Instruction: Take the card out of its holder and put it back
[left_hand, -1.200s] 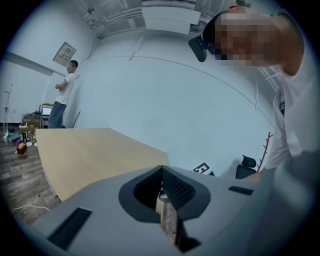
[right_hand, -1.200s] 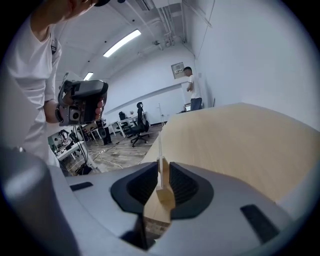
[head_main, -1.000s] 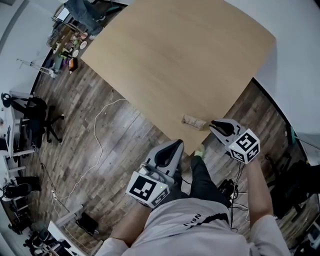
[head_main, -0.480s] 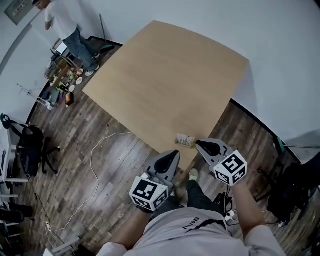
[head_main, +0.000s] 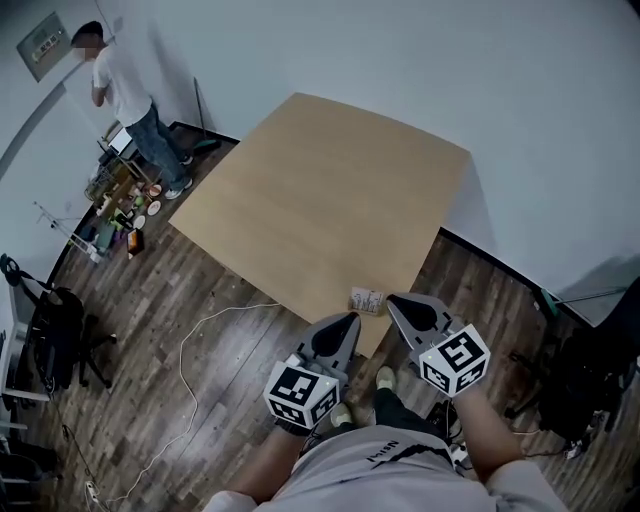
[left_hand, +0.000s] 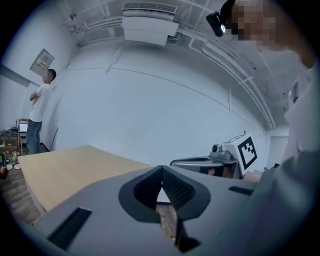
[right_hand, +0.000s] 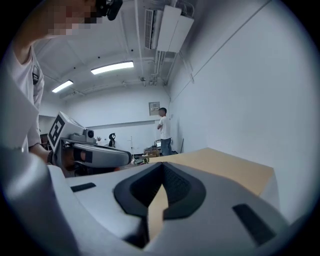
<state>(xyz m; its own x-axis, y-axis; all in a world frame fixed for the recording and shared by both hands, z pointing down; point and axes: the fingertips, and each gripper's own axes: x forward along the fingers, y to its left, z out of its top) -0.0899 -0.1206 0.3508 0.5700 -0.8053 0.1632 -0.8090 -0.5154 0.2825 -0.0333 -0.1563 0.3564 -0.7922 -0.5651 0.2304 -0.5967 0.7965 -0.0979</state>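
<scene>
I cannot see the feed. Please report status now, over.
Left gripper and right gripper shut, empty. Small pale card holder untouched on near corner of light wooden table. Person far off by wall, not in way.

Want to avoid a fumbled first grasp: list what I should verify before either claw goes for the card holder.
1. Card holder lies on the table, by its nearest corner: ok.
2. Left claw carries nothing: ok, jaws together with nothing between them.
3. Right claw carries nothing: ok, jaws together with nothing between them.
4. Jaws parted enough to take a card: not ok, both claws are shut.
5. Card seated in the holder: cannot tell, it shows too small in the head view.
6. Person clear of the work area: ok, standing by the far wall.
</scene>
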